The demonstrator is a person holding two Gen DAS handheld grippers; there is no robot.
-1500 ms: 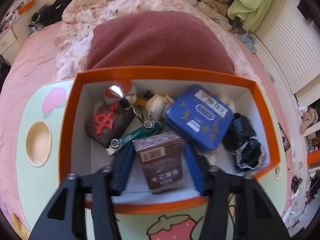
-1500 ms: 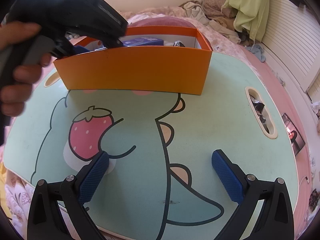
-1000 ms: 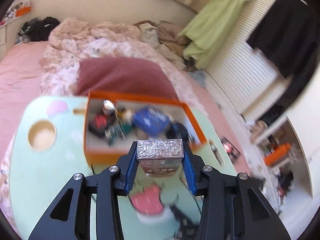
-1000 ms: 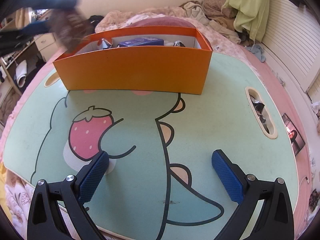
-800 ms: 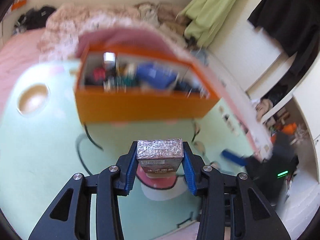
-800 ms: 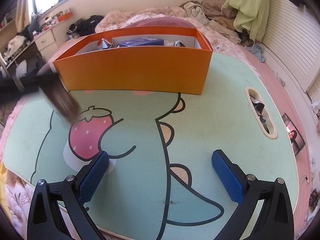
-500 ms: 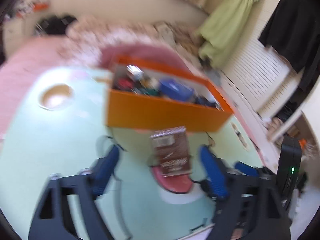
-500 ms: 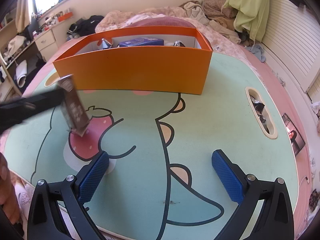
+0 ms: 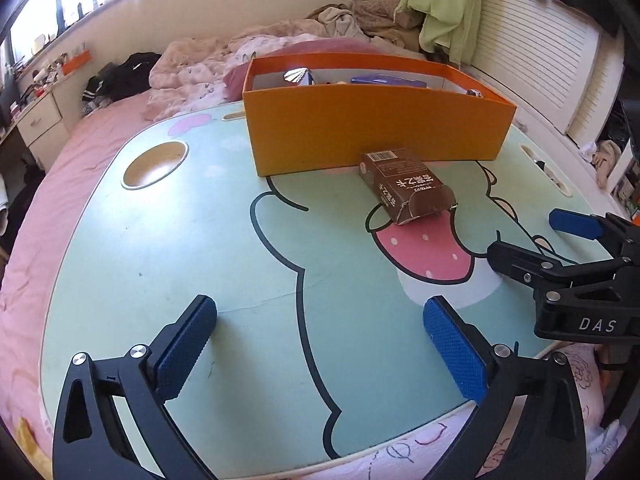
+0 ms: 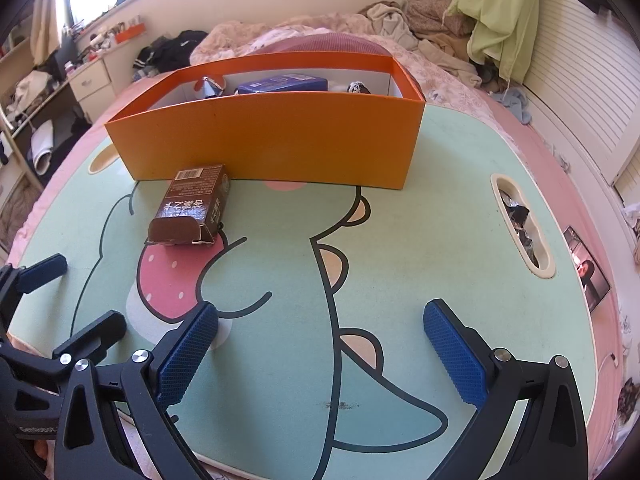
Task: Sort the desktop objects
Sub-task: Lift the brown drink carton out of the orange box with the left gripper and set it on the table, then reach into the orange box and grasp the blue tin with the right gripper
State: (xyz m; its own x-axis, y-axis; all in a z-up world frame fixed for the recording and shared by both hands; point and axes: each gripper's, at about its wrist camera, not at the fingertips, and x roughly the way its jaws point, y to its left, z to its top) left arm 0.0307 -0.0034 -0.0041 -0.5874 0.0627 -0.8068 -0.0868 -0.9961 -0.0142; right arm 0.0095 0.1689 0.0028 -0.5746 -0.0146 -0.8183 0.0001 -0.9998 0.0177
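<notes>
The left gripper [image 9: 320, 340] was spreading its jaws wide with nothing between them, and the brown carton [image 9: 406, 186] lay flat on the cartoon-printed table [image 9: 180, 240] well ahead of them, its far end close against the orange box [image 9: 376, 128]. It looked set out for sorting. The right gripper [image 10: 320, 344] hung gaping and empty beside it, probably waiting its turn.

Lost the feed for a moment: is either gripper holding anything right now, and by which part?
Nothing is held. The left gripper jaws are opening with nothing between them; the right gripper is open and empty. The brown carton lies on the table.
</notes>
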